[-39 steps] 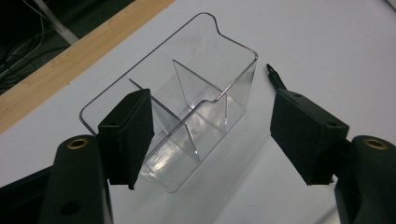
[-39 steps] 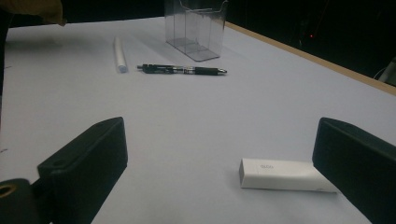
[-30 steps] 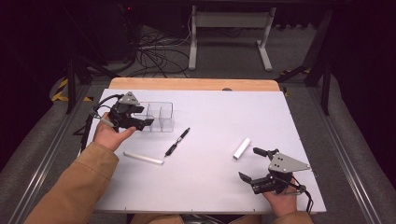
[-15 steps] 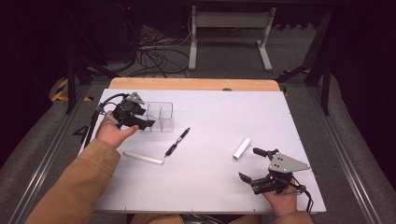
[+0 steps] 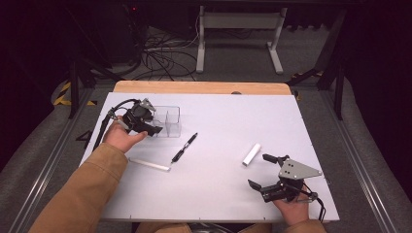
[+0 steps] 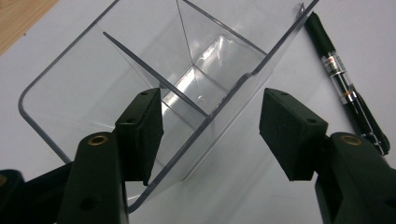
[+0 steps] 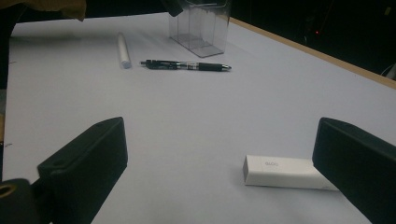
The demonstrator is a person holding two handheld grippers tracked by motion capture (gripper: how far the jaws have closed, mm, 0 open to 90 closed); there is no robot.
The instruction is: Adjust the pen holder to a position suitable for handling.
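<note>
The left gripper (image 6: 210, 126) has just been narrowing its black jaws around one wall of the clear plastic divided organiser box (image 5: 166, 121), and since a second ago the hand has sunk closer over the box's near corner. The pads straddle the wall without pressing yet, so the grasp looks about to land. The box stands at the far left of the white table (image 5: 218, 194). The left gripper view shows that gap; the high view only places the gripper beside the box. The right gripper (image 5: 265, 172) rests released and unmoved near a white rectangular eraser (image 7: 280, 171). A black pen (image 5: 184, 147) and white stick (image 5: 149, 165) lie between.
</note>
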